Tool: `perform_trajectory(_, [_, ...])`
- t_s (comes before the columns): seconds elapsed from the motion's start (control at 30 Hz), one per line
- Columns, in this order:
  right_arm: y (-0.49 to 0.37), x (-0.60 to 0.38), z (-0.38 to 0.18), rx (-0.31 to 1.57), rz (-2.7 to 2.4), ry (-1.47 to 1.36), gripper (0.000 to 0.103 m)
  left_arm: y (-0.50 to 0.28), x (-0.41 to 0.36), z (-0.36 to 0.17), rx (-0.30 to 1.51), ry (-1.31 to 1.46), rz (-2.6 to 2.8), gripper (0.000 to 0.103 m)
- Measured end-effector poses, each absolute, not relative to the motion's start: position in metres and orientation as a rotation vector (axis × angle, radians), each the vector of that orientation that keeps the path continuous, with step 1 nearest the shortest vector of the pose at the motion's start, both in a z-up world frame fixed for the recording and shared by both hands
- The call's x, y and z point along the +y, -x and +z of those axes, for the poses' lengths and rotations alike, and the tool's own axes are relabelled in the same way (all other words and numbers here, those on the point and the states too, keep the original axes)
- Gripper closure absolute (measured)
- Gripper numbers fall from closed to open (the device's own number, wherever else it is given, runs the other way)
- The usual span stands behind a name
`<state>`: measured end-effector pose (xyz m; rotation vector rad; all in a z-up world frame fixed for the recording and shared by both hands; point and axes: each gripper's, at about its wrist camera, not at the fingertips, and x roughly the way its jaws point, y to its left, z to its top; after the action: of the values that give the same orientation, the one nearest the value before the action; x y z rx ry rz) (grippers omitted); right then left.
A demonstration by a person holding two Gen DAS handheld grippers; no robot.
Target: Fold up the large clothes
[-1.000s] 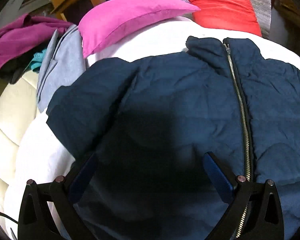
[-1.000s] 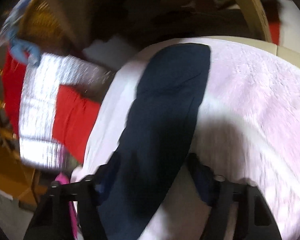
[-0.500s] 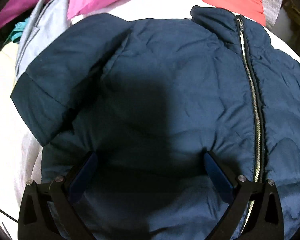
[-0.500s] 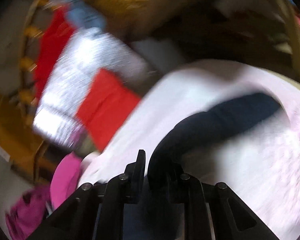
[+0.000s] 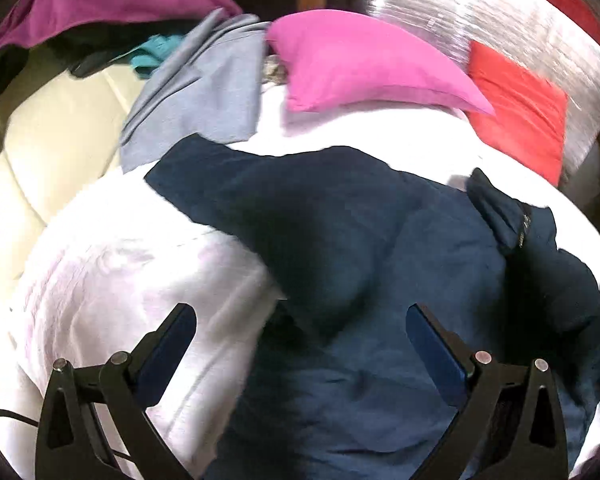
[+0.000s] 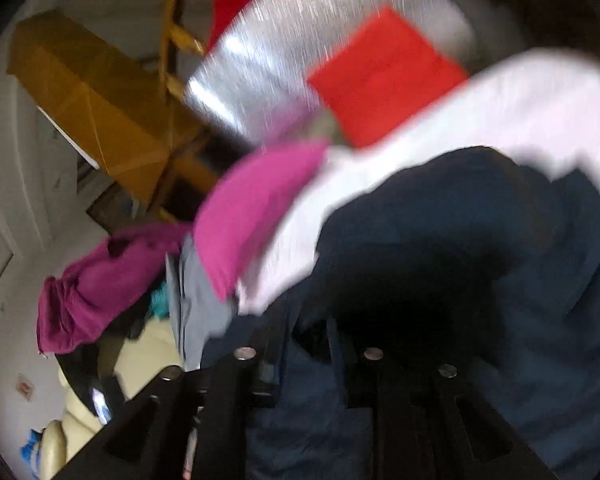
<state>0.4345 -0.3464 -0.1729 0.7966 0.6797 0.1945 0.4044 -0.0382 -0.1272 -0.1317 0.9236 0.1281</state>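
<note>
Lying across the white blanket (image 5: pixel 112 280), the navy jacket (image 5: pixel 380 264) runs its long axis from beneath the fingers forward, collar (image 5: pixel 496 216) and zipper top pointing ahead and to the right of the left gripper (image 5: pixel 300 340). That gripper's fingers stand wide apart with nothing between them; the left finger (image 5: pixel 172 336) is over blanket, the right over jacket fabric. One sleeve extends ahead and left toward the grey garment (image 5: pixel 204 96). Beyond the fingers sit a pink pillow (image 5: pixel 360 64) and a red cushion (image 5: pixel 520 112). In the blurred right wrist view, the right gripper (image 6: pixel 304 344) has narrow fingers pinching navy jacket cloth.
</note>
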Motion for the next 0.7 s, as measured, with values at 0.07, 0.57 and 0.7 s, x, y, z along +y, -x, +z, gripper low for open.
perform_trajectory(0.07, [-0.447, -0.329, -0.202, 0.799, 0.211, -0.834, 0.026, -0.402, -0.029, -0.134, 0.932, 0.151, 0.140, 0.000])
perform_trajectory(0.57, [-0.408, -0.446, -0.217, 0.634, 0.110, -1.099, 0.025, -0.414, -0.052, -0.145, 0.962, 0.140, 0.073, 0.000])
perform_trajectory(0.7, [-0.440, -0.445, -0.234, 0.685, 0.004, -1.122, 0.026, -0.417, -0.046, -0.146, 0.964, 0.126, 0.111, 0.000])
